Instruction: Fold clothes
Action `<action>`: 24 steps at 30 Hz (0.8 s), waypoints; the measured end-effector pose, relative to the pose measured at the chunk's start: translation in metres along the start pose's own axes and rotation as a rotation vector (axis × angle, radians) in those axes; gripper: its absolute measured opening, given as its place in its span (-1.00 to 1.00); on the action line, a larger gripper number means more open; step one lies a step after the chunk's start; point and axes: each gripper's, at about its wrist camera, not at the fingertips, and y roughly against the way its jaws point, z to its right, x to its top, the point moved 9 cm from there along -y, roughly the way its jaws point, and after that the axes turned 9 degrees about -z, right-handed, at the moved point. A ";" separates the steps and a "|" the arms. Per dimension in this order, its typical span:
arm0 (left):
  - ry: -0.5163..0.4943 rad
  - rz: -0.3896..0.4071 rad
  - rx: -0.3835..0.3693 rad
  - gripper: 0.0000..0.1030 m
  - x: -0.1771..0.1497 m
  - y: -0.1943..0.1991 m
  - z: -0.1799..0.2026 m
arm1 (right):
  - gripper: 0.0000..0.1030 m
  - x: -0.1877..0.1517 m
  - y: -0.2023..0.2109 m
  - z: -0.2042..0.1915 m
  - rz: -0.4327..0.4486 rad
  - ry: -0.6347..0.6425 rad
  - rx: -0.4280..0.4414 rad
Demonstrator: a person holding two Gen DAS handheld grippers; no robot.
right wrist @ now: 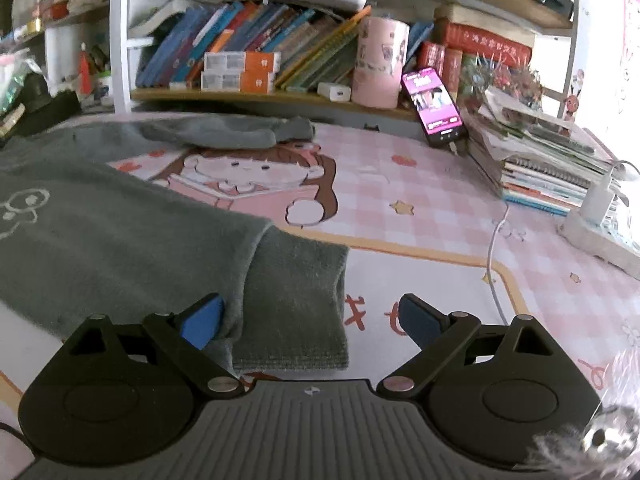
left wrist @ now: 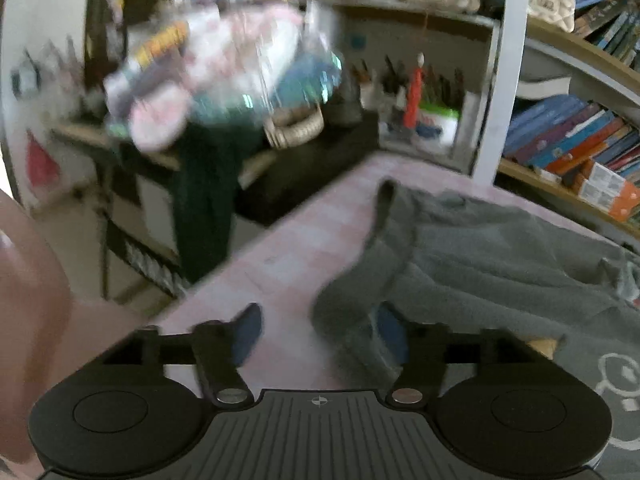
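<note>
I have both jaws spread wide: the right gripper (right wrist: 310, 322) straddles the near sleeve cuff (right wrist: 296, 304), the left gripper (left wrist: 316, 334) the sweater's (left wrist: 500, 248) other sleeve; I should pinch deep, then lift evenly.

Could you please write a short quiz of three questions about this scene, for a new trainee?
1. True or false: the right gripper is closed on the grey sweater.
2. What leans against the shelf beside the pink cup? A) a tablet B) a phone C) a mirror
3. Fill in: a grey sleeve lies between the fingers of the ____ gripper.

Key:
1. False: both grippers are open, and the right one has a sleeve cuff between its fingers.
2. B
3. left
</note>
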 end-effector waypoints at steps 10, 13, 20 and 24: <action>-0.124 0.050 -0.060 0.59 0.007 0.015 0.040 | 0.84 0.006 0.007 -0.002 0.021 0.005 -0.007; -0.168 0.039 -0.093 0.65 0.000 0.012 0.056 | 0.84 0.006 0.007 -0.006 0.017 0.011 -0.004; -0.222 0.022 -0.135 0.72 -0.011 0.009 0.077 | 0.85 0.009 0.004 -0.015 0.012 0.030 0.014; -0.230 0.009 -0.152 0.73 -0.015 0.005 0.082 | 0.85 0.010 0.001 -0.025 0.006 0.047 0.032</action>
